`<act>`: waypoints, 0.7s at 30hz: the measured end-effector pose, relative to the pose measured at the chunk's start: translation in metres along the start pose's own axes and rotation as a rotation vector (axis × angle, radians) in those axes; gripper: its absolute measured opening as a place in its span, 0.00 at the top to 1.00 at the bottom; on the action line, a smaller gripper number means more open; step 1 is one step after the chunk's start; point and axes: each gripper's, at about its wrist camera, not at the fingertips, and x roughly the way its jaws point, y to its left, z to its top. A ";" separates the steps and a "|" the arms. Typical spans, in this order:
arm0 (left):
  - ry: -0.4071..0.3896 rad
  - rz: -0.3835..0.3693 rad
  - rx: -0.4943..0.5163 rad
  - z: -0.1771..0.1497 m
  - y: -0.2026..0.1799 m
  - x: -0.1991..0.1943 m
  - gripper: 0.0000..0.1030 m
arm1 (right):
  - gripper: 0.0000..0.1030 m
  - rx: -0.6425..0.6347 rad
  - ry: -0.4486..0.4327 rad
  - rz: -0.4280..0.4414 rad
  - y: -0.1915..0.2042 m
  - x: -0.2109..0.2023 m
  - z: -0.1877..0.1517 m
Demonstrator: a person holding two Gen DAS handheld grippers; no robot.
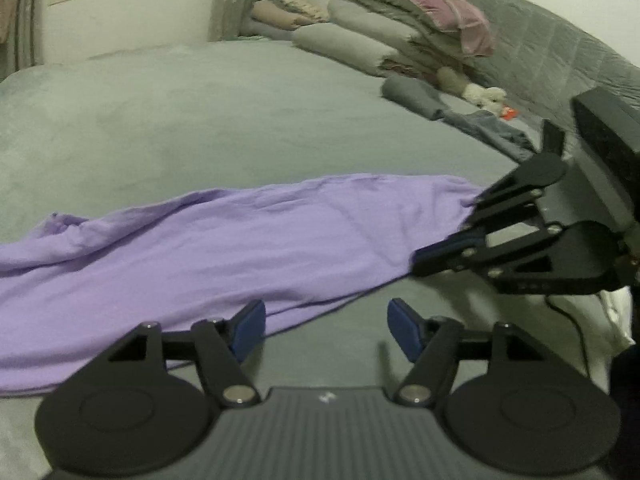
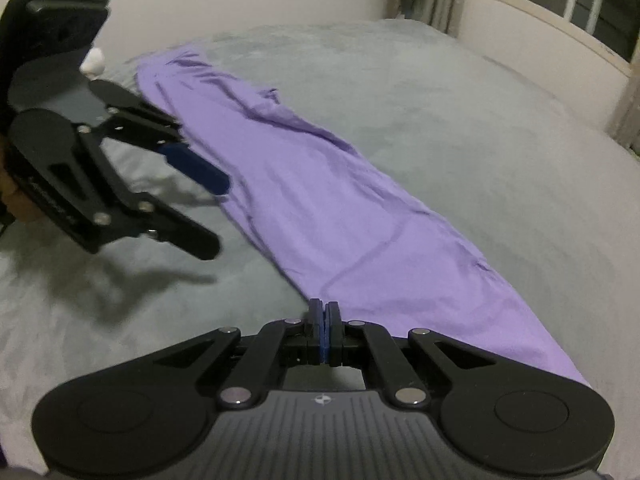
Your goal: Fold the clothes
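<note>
My right gripper [image 2: 323, 312] is clenched, its blue pads pressed together at the near end of the purple garment [image 2: 320, 200]; it looks to have the corner of the cloth pinched, though the pads hide the cloth itself, so I say that with some doubt; my left gripper [image 1: 326, 326] is released, its fingers spread wide over the bed [image 1: 160, 120] just beside the long hem, with nothing between them.

The purple garment lies as one long, narrow band across the grey bed, doubled along its length by the look of the layered edge, with loose creases down the middle and its far end bunched; a pile of bedding [image 1: 400, 32] sits well apart at the head of the bed.

The risk I see is in the one-sided hold; if I lift or pull with the right alone, the band may drag, twist and open along its length, since the far end lies free; the thin cloth could also slip from the pinch if only a sliver is caught; and my left fingers, closing where they hover, might take only the top layer, or the bed cover with it, so the layers would shift apart and the fold come out crooked.
</note>
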 end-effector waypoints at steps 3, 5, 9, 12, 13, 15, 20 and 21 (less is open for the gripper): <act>0.009 0.019 -0.067 0.001 0.016 0.002 0.36 | 0.97 0.072 -0.026 -0.029 -0.014 -0.008 -0.001; -0.001 0.019 -0.137 0.003 0.033 -0.001 0.36 | 0.93 0.137 -0.053 -0.056 -0.026 -0.015 -0.002; 0.000 0.035 -0.250 0.002 0.057 0.000 0.39 | 0.93 0.236 -0.025 -0.090 -0.044 -0.010 -0.006; 0.002 0.050 -0.272 0.001 0.063 -0.003 0.44 | 0.93 0.264 0.025 -0.074 -0.049 0.002 -0.012; 0.002 0.055 -0.276 0.000 0.064 -0.005 0.44 | 0.94 0.275 0.040 -0.074 -0.052 0.005 -0.014; 0.003 0.066 -0.285 -0.001 0.066 -0.009 0.44 | 0.94 0.322 0.055 -0.146 -0.062 0.001 -0.018; 0.003 0.101 -0.314 -0.005 0.075 -0.020 0.44 | 0.94 0.379 0.099 -0.319 -0.082 -0.010 -0.031; 0.002 0.113 -0.329 -0.006 0.080 -0.023 0.44 | 0.93 0.346 0.090 -0.343 -0.078 -0.010 -0.028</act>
